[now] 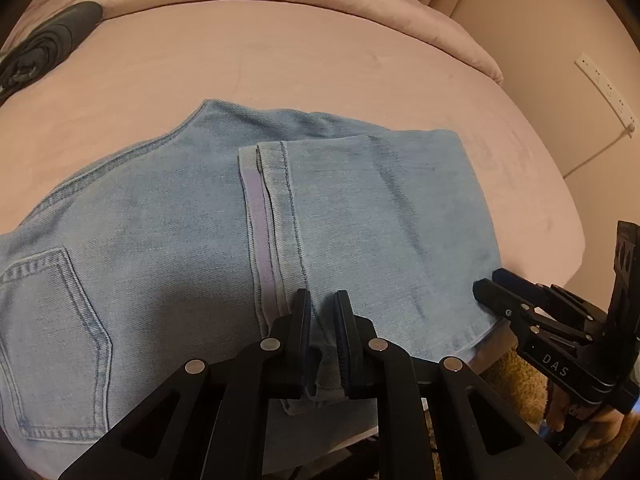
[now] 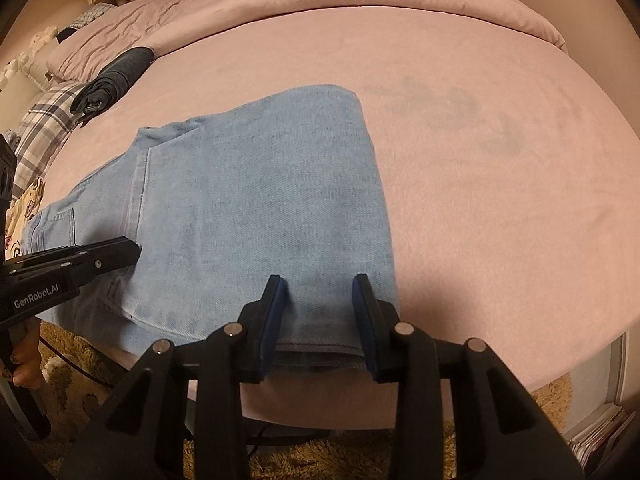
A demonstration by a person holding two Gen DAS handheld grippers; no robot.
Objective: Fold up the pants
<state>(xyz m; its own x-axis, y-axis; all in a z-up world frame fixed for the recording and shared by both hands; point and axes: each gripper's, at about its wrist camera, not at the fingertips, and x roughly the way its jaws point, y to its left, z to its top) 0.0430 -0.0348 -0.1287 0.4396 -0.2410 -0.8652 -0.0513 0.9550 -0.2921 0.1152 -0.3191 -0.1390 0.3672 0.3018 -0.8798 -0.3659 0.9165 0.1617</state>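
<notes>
On plush pink bedspread (image 2: 480, 160), folded denim pants (image 2: 260, 200) (pale, twilled)

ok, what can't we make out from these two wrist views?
- Left wrist: waistband end of the jeans is cut off by the left frame edge.
- Left wrist: pinched denim under the left gripper is hidden by its fingers.
- Right wrist: whether the right gripper pads press the folded edge is unclear.
- Both: dark rolled garment too small to identify.
</notes>
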